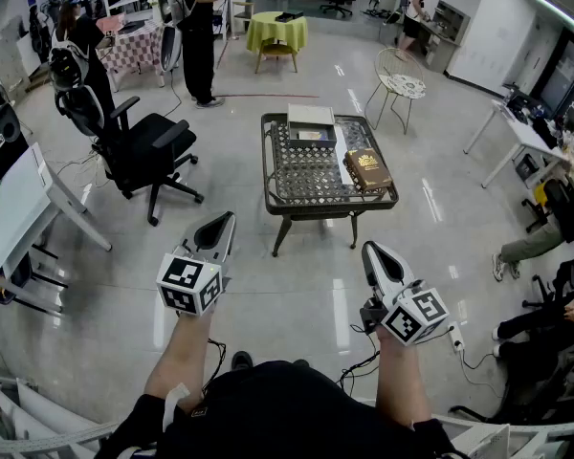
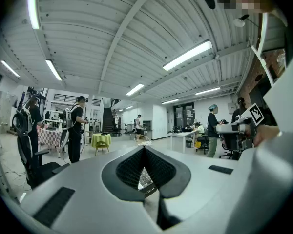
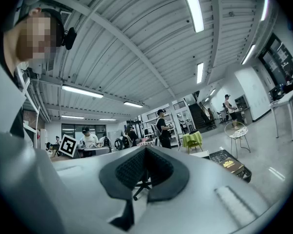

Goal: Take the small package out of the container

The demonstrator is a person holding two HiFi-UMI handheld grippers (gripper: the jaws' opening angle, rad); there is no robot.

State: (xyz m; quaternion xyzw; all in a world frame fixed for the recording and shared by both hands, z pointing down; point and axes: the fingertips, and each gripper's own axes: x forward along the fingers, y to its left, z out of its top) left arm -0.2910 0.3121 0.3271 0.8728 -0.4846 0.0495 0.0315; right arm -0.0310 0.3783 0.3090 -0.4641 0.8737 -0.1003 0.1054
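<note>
The open container (image 1: 311, 116) on the table (image 1: 297, 185) holds a small package (image 1: 313, 134).

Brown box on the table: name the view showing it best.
Head view: the brown box lies fully visible from above. The right gripper view catches it small, at a flat angle; the left gripper view does not show it.

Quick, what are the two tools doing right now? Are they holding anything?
Left tool: closed, holding nothing.
Right tool: closed, holding nothing.
</note>
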